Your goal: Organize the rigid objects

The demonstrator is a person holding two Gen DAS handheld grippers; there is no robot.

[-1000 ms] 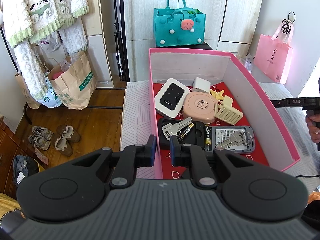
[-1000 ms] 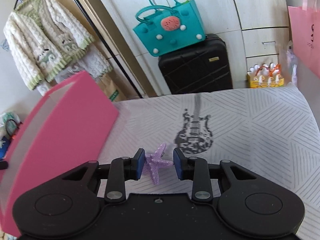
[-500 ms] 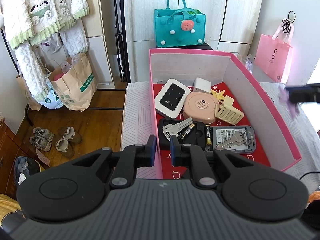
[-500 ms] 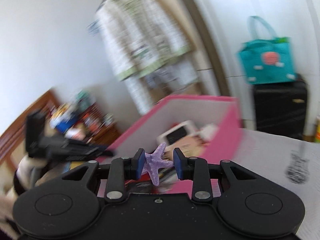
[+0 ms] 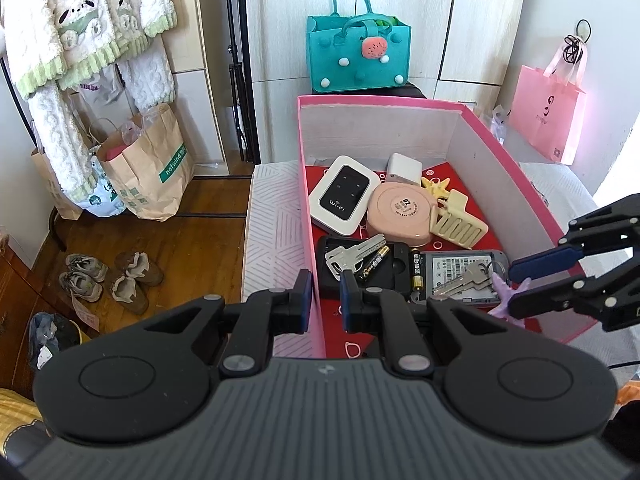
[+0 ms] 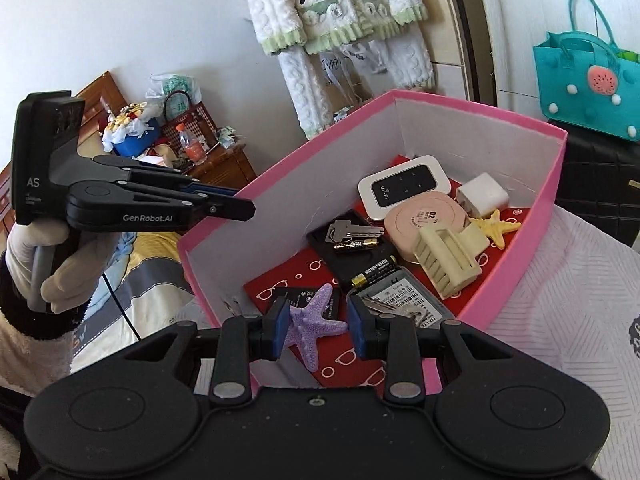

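Fingers of the right gripper (image 6: 316, 330) pinch a purple starfish (image 6: 314, 326) above the near end of the pink box (image 5: 310, 216); the left gripper (image 5: 323, 300) clamps the box's side wall, fingers nearly together; beyond lie keys (image 6: 352, 233), batteries (image 6: 374, 272), a cream hair claw (image 6: 446, 264), a round pink case (image 6: 424, 222), a yellow starfish (image 6: 496, 228), a white wifi router (image 6: 402, 188) and, farthest, a white charger (image 6: 482, 198).

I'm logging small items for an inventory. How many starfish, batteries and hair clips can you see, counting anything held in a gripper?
Starfish: 2, purple and yellow
Batteries: 2
Hair clips: 1
Total: 5
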